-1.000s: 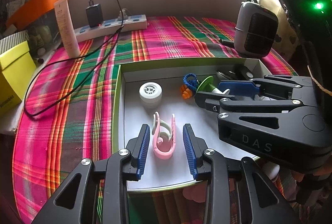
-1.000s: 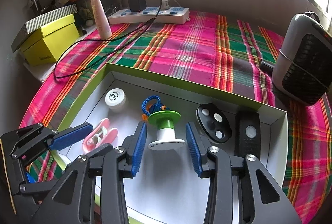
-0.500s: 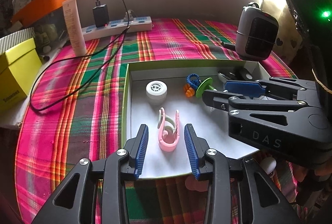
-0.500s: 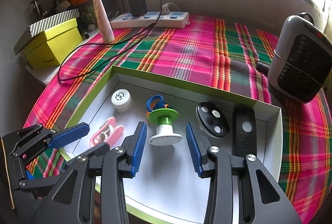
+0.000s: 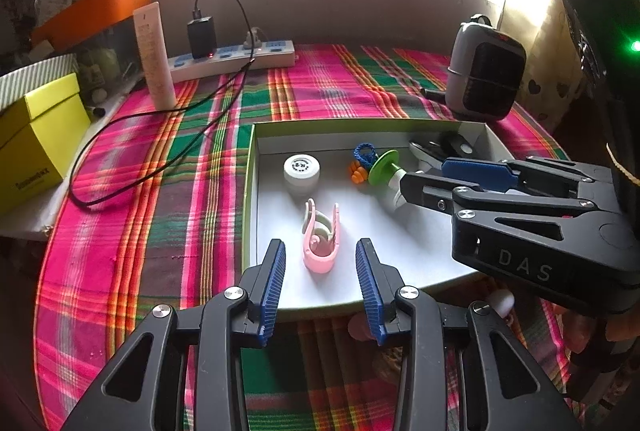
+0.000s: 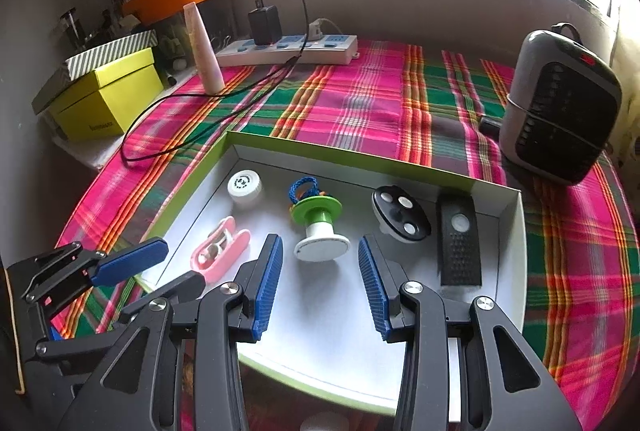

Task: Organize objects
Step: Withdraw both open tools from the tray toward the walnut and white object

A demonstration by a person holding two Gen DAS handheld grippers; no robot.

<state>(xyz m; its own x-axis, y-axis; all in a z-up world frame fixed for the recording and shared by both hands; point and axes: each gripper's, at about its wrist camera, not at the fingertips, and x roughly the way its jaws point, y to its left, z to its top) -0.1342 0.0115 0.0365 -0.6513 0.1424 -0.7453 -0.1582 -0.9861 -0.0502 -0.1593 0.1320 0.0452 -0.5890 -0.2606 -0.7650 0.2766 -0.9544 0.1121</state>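
A white box with a green rim (image 5: 248,191) (image 6: 348,155) lies on the plaid cloth. Inside it are a pink clip (image 5: 322,239) (image 6: 220,251), a white round jar (image 5: 302,171) (image 6: 245,185), a blue cord loop with orange bits (image 5: 362,159) (image 6: 302,187), a green and white spool (image 5: 386,171) (image 6: 320,227), a black round disc with white buttons (image 6: 400,215) and a black remote (image 6: 458,239). My left gripper (image 5: 320,271) (image 6: 132,259) hangs open above the clip's near end, pads clear of it. My right gripper (image 6: 320,279) (image 5: 480,183) is open just short of the spool, holding nothing.
A grey and black heater (image 6: 560,103) stands right of the box. At the back lie a power strip (image 6: 288,49) with a black charger and a cable (image 5: 160,135) looping over the cloth, and a pale tube (image 5: 154,55). A yellow box (image 5: 36,139) sits left.
Both grippers have drawn back and slightly up from the box. The pink clip and the spool stay lying in it, now further ahead of the fingertips.
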